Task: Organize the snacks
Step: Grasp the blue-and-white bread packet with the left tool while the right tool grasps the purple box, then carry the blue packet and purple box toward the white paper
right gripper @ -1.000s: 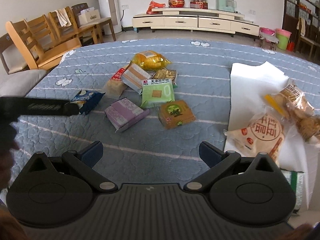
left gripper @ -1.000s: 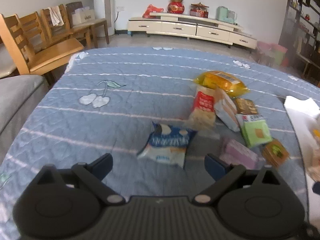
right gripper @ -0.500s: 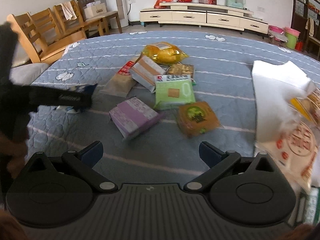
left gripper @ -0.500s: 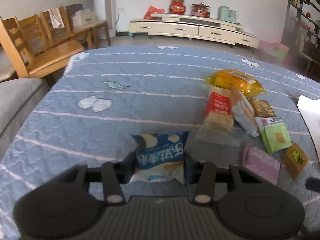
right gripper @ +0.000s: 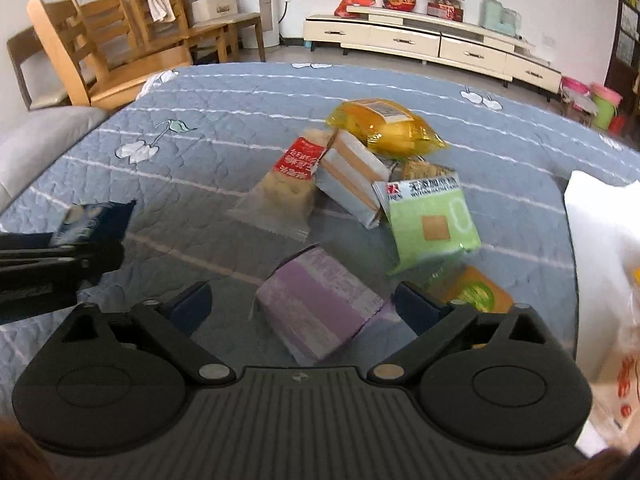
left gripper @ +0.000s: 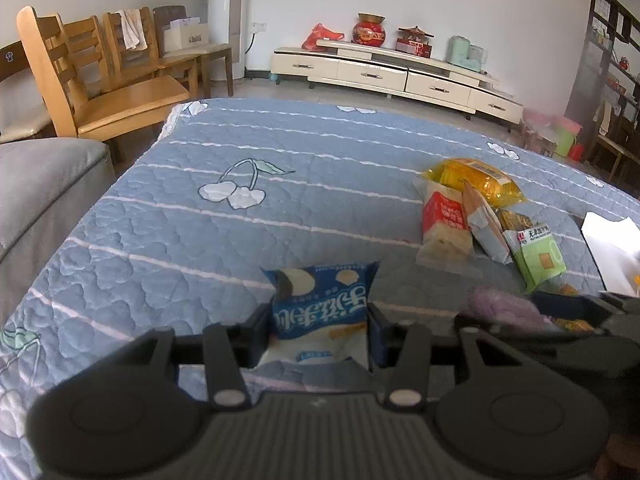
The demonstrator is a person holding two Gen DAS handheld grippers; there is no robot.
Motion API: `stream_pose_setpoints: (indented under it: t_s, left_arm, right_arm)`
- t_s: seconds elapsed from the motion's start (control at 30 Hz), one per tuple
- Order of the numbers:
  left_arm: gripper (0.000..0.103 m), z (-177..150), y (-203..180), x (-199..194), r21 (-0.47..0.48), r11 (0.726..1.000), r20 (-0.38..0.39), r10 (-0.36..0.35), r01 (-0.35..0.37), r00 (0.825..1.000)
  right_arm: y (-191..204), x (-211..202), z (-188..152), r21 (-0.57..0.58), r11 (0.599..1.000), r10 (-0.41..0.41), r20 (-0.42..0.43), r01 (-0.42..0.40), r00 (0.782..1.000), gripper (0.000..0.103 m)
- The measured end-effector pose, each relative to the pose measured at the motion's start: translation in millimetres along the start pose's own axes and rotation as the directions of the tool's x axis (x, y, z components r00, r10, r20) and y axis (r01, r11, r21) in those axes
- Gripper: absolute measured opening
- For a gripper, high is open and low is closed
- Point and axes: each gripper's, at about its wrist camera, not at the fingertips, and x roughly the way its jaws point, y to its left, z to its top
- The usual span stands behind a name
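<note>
My left gripper [left gripper: 318, 332] is shut on a blue and white snack packet [left gripper: 320, 308] and holds it over the blue quilted table cover [left gripper: 240, 220]. The same packet [right gripper: 86, 218] shows at the left of the right wrist view. My right gripper [right gripper: 304, 306] is open, its fingers either side of a purple snack box [right gripper: 320, 308] lying on the cover. Beyond it lie a green packet [right gripper: 430, 222], a grey-orange packet [right gripper: 352, 172], a red-topped clear packet [right gripper: 286, 188], a yellow bag [right gripper: 384, 126] and an orange packet [right gripper: 476, 292].
A white bag [right gripper: 600, 240] with snacks in it lies at the right edge. Wooden chairs [left gripper: 100, 80] and a grey sofa [left gripper: 36, 192] stand to the left. A low white cabinet [left gripper: 392, 76] stands against the far wall.
My left gripper closed on the blue packet and lifted it. My right gripper moved forward and left, down to the purple box, still open.
</note>
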Motion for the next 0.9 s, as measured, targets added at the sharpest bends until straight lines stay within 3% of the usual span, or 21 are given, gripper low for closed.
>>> stream_pose_setpoints:
  t_s: [0.03,0.3,0.53,0.9]
  left_arm:
    - [0.048,-0.6,0.1,-0.3,0.000,1.000,0.001,-0.002,0.002,1.000]
    - [0.048,-6.0,-5.8,-13.8,-0.008,1.000,0.000,-0.006,0.006,1.000]
    - [0.048,-15.8,-22.7,-44.4,0.010,1.000,0.005,-0.007,0.007,1.000]
    - [0.048,-26.2,-57.5,-108.9,0.046,0.998,0.037,-0.054,0.052,0.998]
  right_arm:
    - [-1.0,1.0,0.5,-0.008,1.000,-0.009,0.001,0.009,1.000,0.068]
    - [-4.7,-13.3,-8.6,-0.049,0.999,0.006,0.005,-0.006,1.000,0.068]
    - [-9.2,-71.4,-24.3,-0.077,0.997,0.001,0.064,0.004,0.998,0.068]
    - [-38.2,-166.9,-47.0,-0.016,1.000,-0.018,0.124,0.020,0.992,0.068]
